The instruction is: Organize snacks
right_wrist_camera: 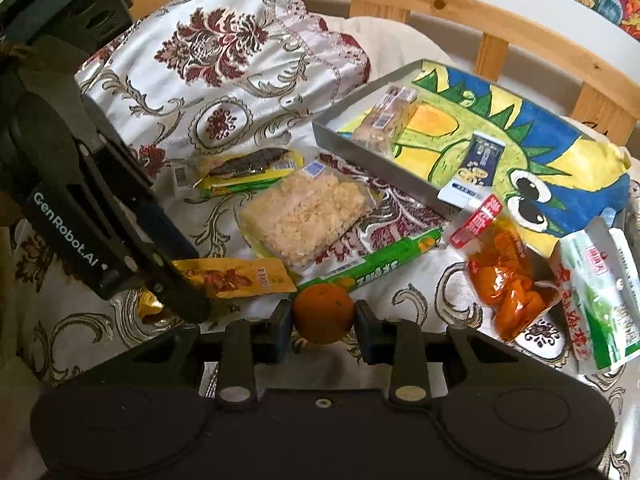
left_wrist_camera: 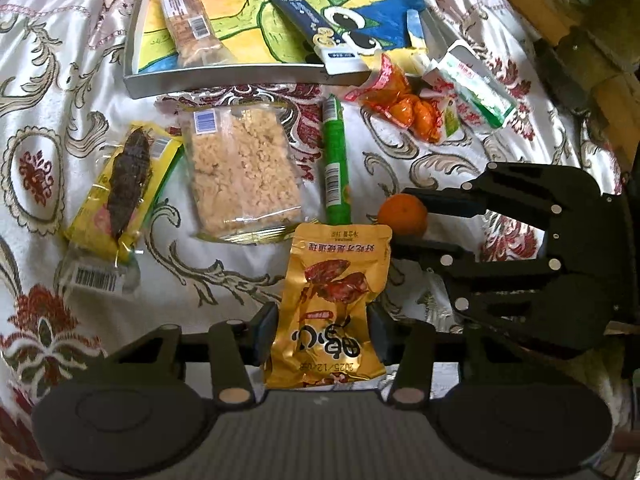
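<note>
A gold snack pouch [left_wrist_camera: 328,308] stands between the pads of my left gripper [left_wrist_camera: 323,336], which is shut on it just above the patterned cloth. The same pouch [right_wrist_camera: 240,278] shows in the right wrist view, sticking out of the left gripper [right_wrist_camera: 184,280]. My right gripper [right_wrist_camera: 324,326] is shut on a small orange [right_wrist_camera: 323,312], which also appears in the left wrist view as the orange [left_wrist_camera: 402,214] in the right gripper [left_wrist_camera: 402,220]. Behind lies a grey tray [left_wrist_camera: 240,76] with a dinosaur drawing, holding a clear-wrapped bar [left_wrist_camera: 188,24] and a dark blue packet [left_wrist_camera: 308,24].
On the cloth lie a rice-crisp pack [left_wrist_camera: 244,168], a green stick pack [left_wrist_camera: 336,160], a yellow pack with a dark bar [left_wrist_camera: 124,188], an orange-red bag [left_wrist_camera: 400,100] and a white-green packet [left_wrist_camera: 472,84]. A wooden rail [right_wrist_camera: 440,4] runs behind the tray.
</note>
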### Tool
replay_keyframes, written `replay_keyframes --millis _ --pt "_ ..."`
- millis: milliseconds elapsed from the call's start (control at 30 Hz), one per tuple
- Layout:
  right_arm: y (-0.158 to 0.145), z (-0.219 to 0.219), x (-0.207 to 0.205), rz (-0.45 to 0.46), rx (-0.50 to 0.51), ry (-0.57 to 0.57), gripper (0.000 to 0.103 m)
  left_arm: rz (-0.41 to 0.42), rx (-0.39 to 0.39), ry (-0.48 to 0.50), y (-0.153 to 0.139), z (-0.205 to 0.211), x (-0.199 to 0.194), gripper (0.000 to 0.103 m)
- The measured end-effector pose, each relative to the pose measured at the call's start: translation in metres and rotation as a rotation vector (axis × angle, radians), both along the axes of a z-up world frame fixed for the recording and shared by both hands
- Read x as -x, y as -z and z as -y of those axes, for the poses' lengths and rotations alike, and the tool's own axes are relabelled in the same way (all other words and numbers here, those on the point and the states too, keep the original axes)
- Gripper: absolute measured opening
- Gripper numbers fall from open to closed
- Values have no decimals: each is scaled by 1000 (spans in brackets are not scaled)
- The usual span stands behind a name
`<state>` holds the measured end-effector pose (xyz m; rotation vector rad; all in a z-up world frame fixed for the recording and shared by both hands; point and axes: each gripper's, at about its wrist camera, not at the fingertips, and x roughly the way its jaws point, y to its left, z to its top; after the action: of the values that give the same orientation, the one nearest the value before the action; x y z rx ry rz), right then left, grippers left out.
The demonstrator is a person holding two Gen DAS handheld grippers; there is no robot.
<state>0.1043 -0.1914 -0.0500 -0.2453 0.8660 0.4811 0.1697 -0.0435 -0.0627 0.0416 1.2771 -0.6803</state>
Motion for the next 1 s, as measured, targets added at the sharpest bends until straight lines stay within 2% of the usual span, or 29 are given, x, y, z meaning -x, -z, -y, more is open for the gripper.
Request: replay_keyframes --millis 167,367,633,833,1000 --pt "-7 4 2 29 -3 22 35 52 42 -6 -11 0 11 52" --pt "-18 12 2 98 -23 81 35 144 57 -36 -24 0 16 52" --pt "-26 23 -7 203 -52 194 35 225 180 -186 -35 -12 5 52" --pt "-30 24 -13 314 -33 263 35 338 211 -279 -44 -6 -2 52" --pt "-33 26 -27 393 5 312 35 396 270 -353 -51 10 -29 52"
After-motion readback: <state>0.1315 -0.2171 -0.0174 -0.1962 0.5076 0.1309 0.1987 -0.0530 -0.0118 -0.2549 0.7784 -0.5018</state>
